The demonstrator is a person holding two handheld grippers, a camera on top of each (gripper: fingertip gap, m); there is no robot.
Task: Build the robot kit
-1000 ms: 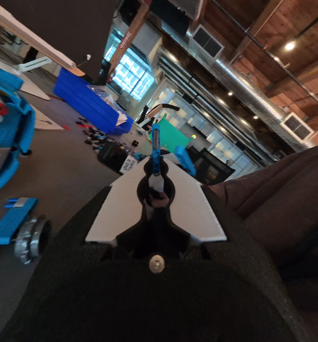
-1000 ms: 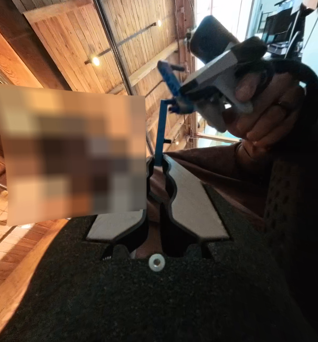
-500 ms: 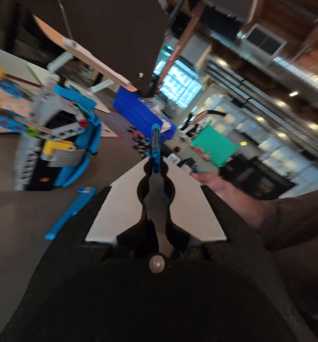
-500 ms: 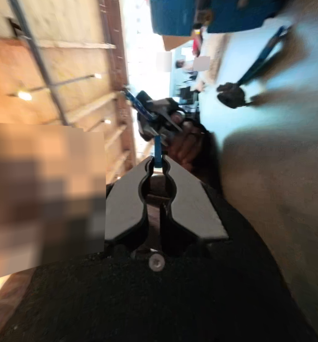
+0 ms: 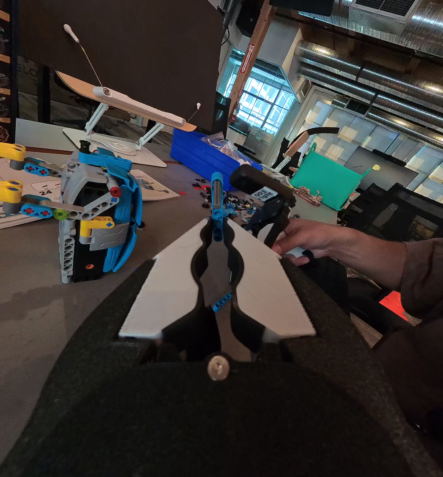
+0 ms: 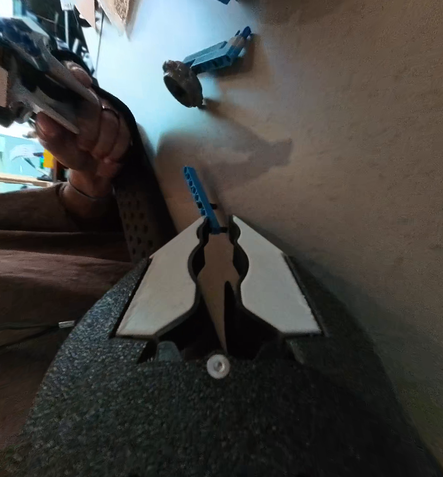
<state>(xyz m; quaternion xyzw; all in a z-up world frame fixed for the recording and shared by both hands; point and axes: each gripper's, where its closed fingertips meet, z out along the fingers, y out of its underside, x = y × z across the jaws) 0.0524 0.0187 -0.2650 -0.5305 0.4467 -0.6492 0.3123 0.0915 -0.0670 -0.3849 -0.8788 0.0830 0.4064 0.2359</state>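
My left gripper (image 5: pixel 217 225) is shut on a light-blue connector with a grey axle (image 5: pixel 217 200) and holds it upright above the grey table (image 5: pixel 34 322). A blue, grey and black brick-built model (image 5: pixel 96 219) stands on end to its left. My right gripper (image 6: pixel 218 224) is close above the table top (image 6: pixel 357 180), its jaws narrowly apart around the end of a blue holed beam (image 6: pixel 199 197) with black pins. The beam tilts left. The right gripper also shows in the left wrist view (image 5: pixel 265 214), held by a hand (image 5: pixel 318 237).
An open instruction booklet (image 5: pixel 153 188), a blue bin (image 5: pixel 202 157), a green bag (image 5: pixel 323 180) and scattered small parts (image 5: pixel 228 202) lie beyond. A white stand (image 5: pixel 127 121) is at the back. A dark round piece on a blue beam assembly (image 6: pixel 212 58) lies on the table. Spacing between my two grippers at the tips: around 15 centimeters.
Both views have swung down from the ceiling to the table. The grippers have moved apart, each with its blue piece. The right one has dropped close to the table and its beam now tilts.
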